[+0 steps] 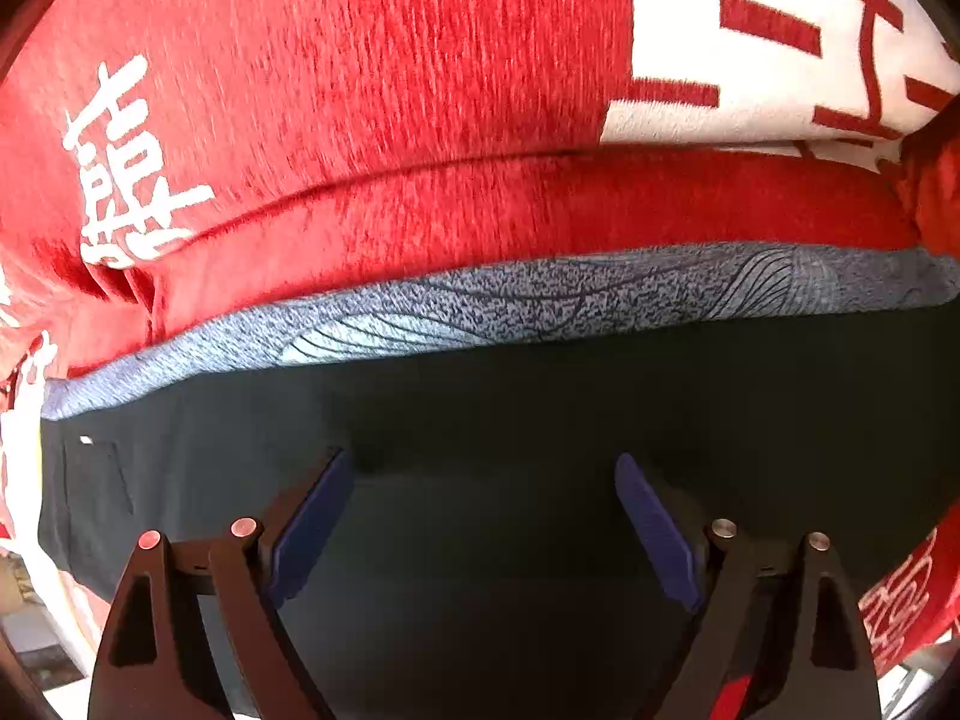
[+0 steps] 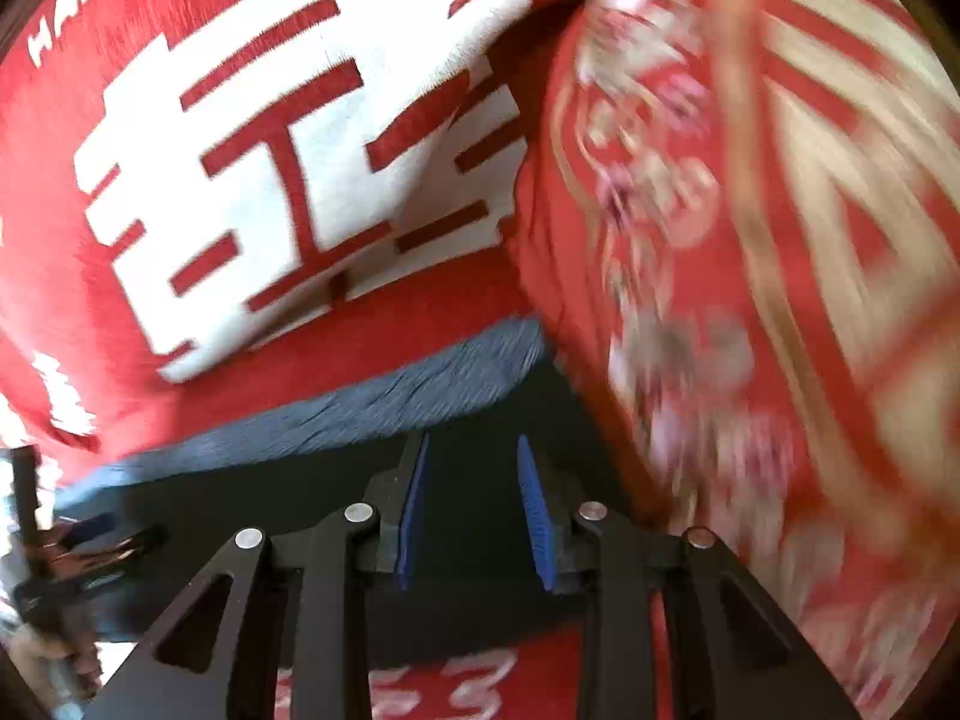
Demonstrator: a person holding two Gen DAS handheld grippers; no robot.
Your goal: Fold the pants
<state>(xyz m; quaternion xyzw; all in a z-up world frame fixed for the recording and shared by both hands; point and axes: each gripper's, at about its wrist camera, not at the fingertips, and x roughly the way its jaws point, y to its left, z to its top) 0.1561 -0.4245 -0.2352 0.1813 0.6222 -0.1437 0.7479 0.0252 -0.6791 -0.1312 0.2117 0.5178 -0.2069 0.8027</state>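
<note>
Dark pants [image 1: 480, 396] lie flat on a red blanket, their grey-blue speckled waistband [image 1: 480, 306] along the far edge. A back pocket with a small white tag [image 1: 87, 439] sits at the left. My left gripper [image 1: 483, 459] points down over the dark cloth, jaws wide open, nothing between the blue pads [image 1: 312, 516]. In the right wrist view the same pants [image 2: 252, 480] and waistband [image 2: 390, 396] appear, blurred. My right gripper [image 2: 473, 439] hovers over the dark fabric near the waistband's right end. Its jaws stand a narrow gap apart, and no cloth shows between the pads.
The red blanket [image 1: 360, 90] with large white characters [image 2: 300, 150] covers the surface beyond the pants. A red patterned quilt or cushion [image 2: 750, 240] rises, blurred, on the right. A dark blurred device [image 2: 66, 546] shows at the left edge of the right wrist view.
</note>
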